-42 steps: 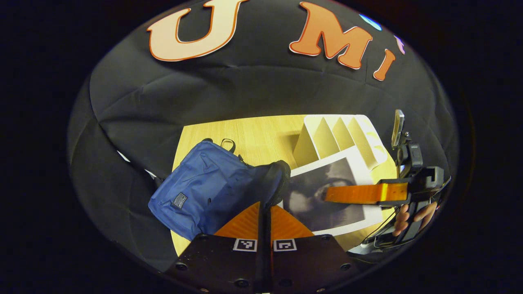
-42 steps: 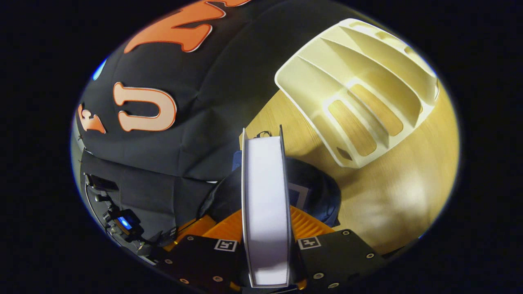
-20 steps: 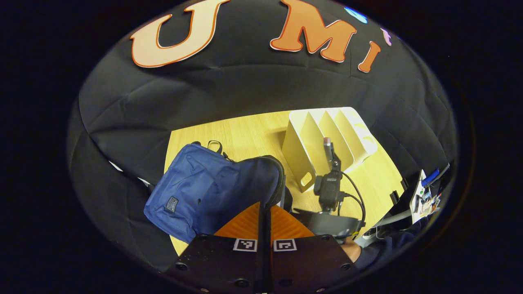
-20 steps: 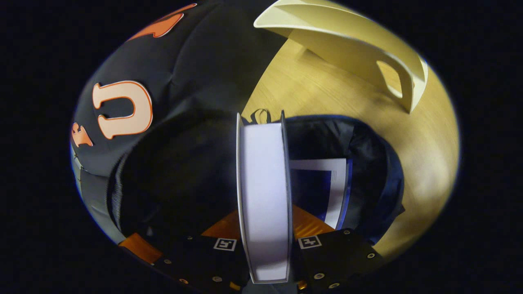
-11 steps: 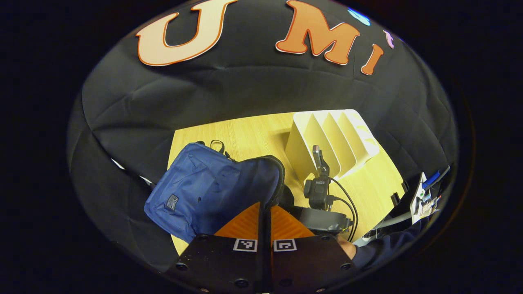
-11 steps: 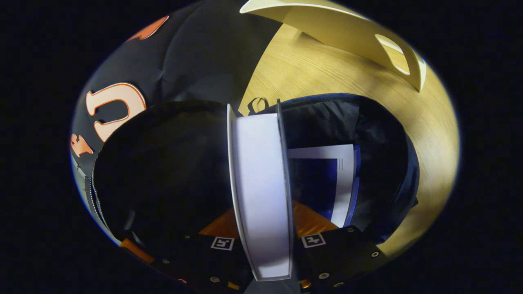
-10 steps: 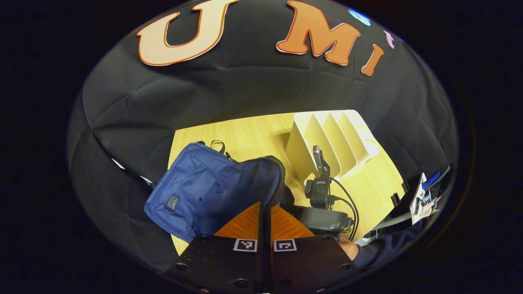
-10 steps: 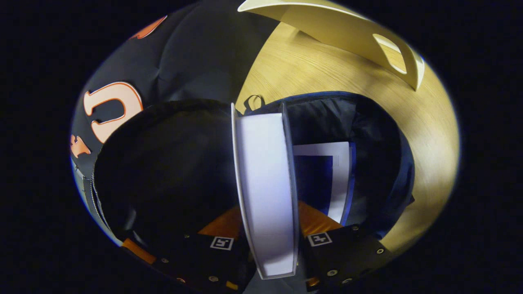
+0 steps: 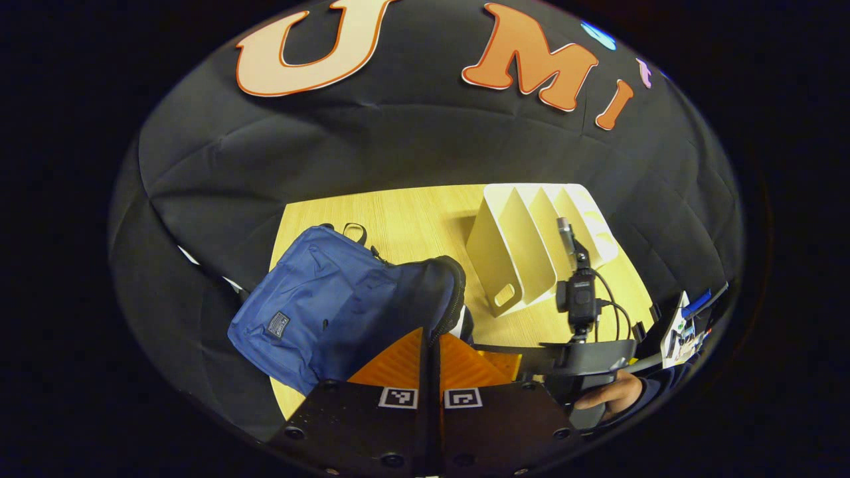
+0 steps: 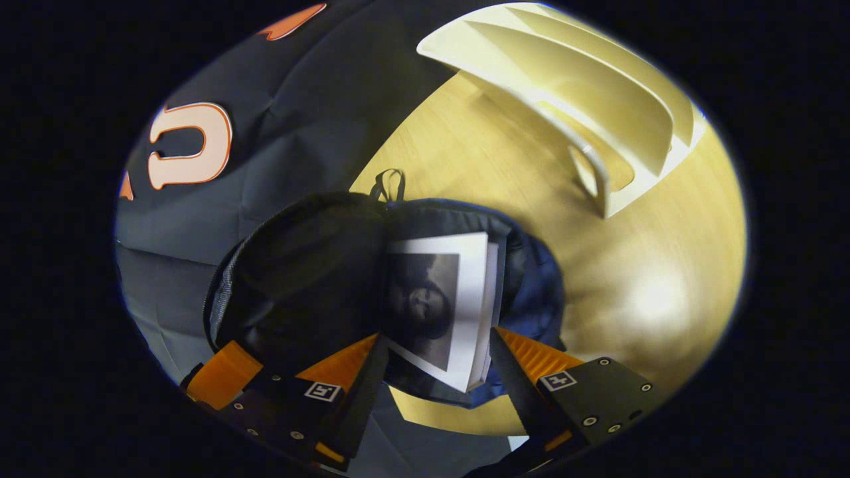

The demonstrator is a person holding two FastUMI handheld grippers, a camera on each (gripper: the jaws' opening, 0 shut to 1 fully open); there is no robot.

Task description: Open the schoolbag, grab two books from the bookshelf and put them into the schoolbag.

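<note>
Right gripper point(image 10: 431, 372) open, book point(image 10: 435, 299) at 12 o'clock inside schoolbag point(image 10: 372, 265), probably seated; left gripper point(image 9: 430, 352) pinches the bag rim.

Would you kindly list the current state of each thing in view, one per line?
Schoolbag: open, flap held up.
Book: inside the schoolbag, released.
Bookshelf: upright on the table, its slots empty.
Left tool: shut on the schoolbag flap.
Right tool: open above the bag, holding nothing.
</note>
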